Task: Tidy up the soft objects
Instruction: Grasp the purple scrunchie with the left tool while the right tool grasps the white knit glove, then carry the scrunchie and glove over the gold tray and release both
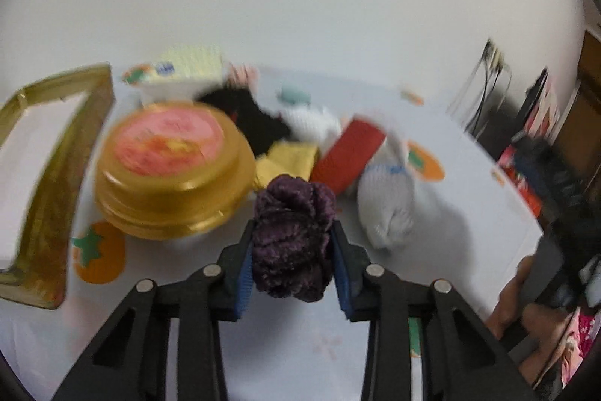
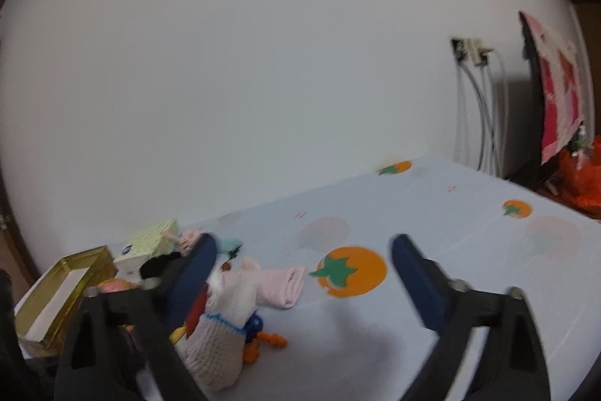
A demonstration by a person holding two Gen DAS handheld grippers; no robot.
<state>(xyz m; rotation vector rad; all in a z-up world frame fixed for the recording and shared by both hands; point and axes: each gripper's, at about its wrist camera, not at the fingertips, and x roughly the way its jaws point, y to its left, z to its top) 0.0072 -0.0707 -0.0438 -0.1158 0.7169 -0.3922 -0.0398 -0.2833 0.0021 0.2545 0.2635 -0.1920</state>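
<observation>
My left gripper is shut on a dark purple fuzzy scrunchie, held above the tablecloth just in front of a pile of soft things: a white knitted sock, a red band, a yellow cloth and a black fuzzy item. My right gripper is open and empty above the tablecloth. In the right wrist view the white sock and a folded pink cloth lie left of it.
A round gold tin with a pink lid stands left of the pile. An open rectangular gold tin lies at the far left, also in the right wrist view. A yellow-green box stands behind. The tablecloth has orange fruit prints. Wall cables hang at right.
</observation>
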